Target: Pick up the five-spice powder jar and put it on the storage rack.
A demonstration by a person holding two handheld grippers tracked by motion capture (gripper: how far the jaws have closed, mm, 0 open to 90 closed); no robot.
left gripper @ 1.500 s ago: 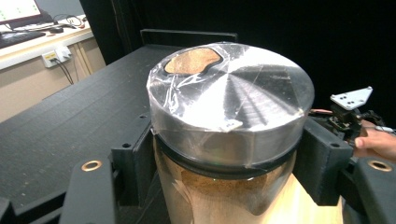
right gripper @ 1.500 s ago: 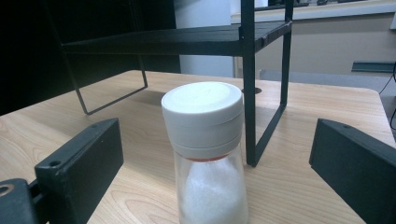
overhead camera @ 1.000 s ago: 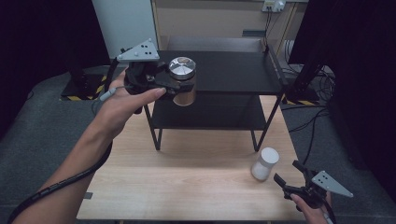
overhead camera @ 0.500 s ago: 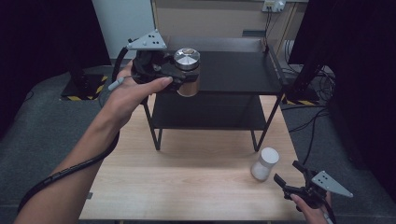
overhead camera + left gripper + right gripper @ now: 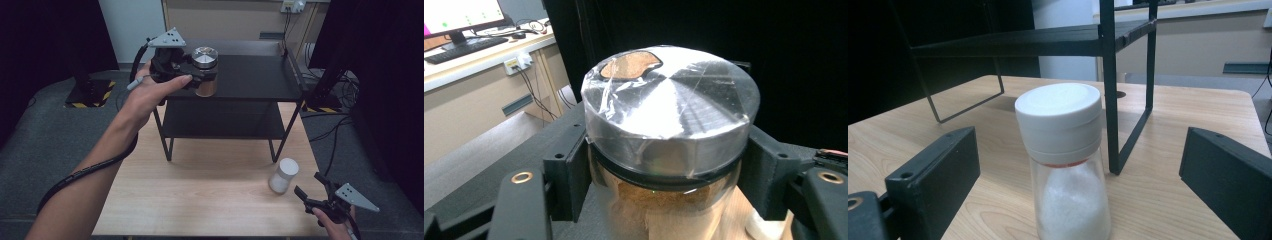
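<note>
Left arm stretched forward, left hand-held gripper (image 5: 202, 75) clamped on silver-lidded jar (image 5: 204, 57) above black shelf (image 5: 250, 75) top. Right hand-held gripper (image 5: 312, 192) low by counter (image 5: 200, 200) edge, jaws wide apart, white-capped shaker (image 5: 284, 175) just beside.

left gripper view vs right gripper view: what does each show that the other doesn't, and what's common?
Left gripper view: black jaws clamped on the silver-lidded jar of brown powder, with a monitor on a desk behind. Right gripper view: the white-capped shaker of white powder standing on the wooden table, between jaws that stand wide apart and clear of it. Shared: the black shelf rack appears in both views, its top shelf passing under the jar in the left gripper view.
</note>
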